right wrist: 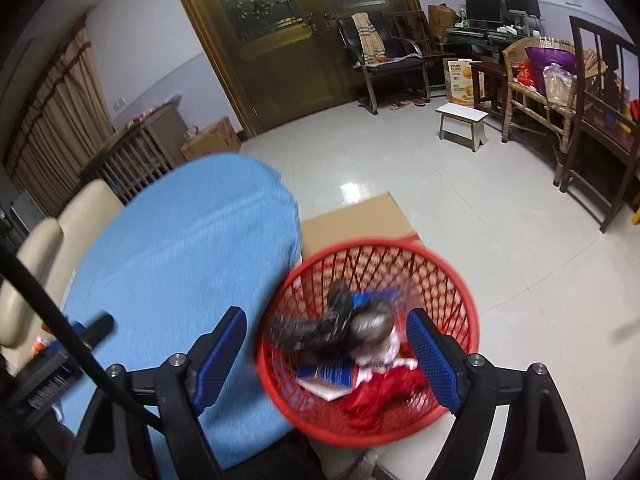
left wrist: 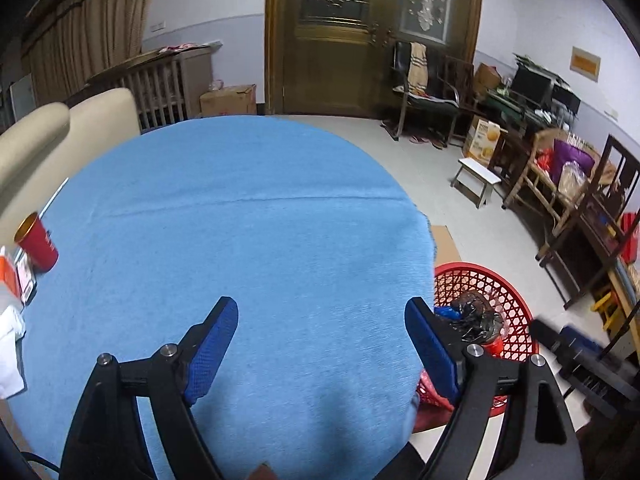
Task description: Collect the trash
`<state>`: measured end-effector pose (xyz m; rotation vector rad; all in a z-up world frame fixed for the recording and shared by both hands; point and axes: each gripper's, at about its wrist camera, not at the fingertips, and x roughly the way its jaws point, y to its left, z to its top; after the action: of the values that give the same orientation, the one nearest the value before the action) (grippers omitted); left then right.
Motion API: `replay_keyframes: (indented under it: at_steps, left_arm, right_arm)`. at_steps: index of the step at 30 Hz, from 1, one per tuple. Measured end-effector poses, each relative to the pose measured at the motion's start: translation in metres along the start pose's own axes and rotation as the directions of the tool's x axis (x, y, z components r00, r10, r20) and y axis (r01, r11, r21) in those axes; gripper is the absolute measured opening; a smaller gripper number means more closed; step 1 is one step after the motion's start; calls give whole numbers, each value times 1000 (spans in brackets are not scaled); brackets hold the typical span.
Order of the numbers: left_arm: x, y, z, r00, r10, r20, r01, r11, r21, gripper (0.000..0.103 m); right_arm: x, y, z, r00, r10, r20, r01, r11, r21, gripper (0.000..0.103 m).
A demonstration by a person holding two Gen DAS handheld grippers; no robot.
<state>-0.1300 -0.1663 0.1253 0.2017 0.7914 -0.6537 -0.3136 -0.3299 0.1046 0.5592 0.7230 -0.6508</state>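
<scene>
My left gripper [left wrist: 322, 312] is open and empty over the blue-covered round table [left wrist: 248, 216]. A red cup [left wrist: 37, 242] stands at the table's far left edge, next to an orange-and-white box [left wrist: 10, 276] and white paper [left wrist: 10, 344]. My right gripper [right wrist: 326, 322] is open and empty above a red mesh basket [right wrist: 460, 284] on the floor beside the table [right wrist: 180, 264]. The basket holds trash: a dark crumpled bag [right wrist: 320, 328], a blue-and-white wrapper [right wrist: 332, 378] and red plastic [right wrist: 384, 396]. The basket also shows in the left wrist view [left wrist: 516, 320].
A flat cardboard sheet [right wrist: 360, 216] lies under the basket. Beige sofa cushions [left wrist: 48, 136] sit behind the table. Chairs [right wrist: 384, 52], a small white stool [right wrist: 462, 118], a wicker chair [right wrist: 536, 92] and a wooden door [left wrist: 332, 36] line the room.
</scene>
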Motion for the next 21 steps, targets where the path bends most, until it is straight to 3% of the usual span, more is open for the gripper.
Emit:
replay_keyframes:
  at_steps: [8, 21]
  left_arm:
    - [-9, 8, -5, 999, -38, 17, 38, 999, -4, 87]
    - [-17, 1, -10, 999, -18, 48, 16, 999, 44, 92]
  right_arm:
    - [-9, 24, -26, 994, -113, 9, 113, 992, -50, 85]
    - [-33, 41, -29, 978, -172, 118, 181, 981, -70, 88]
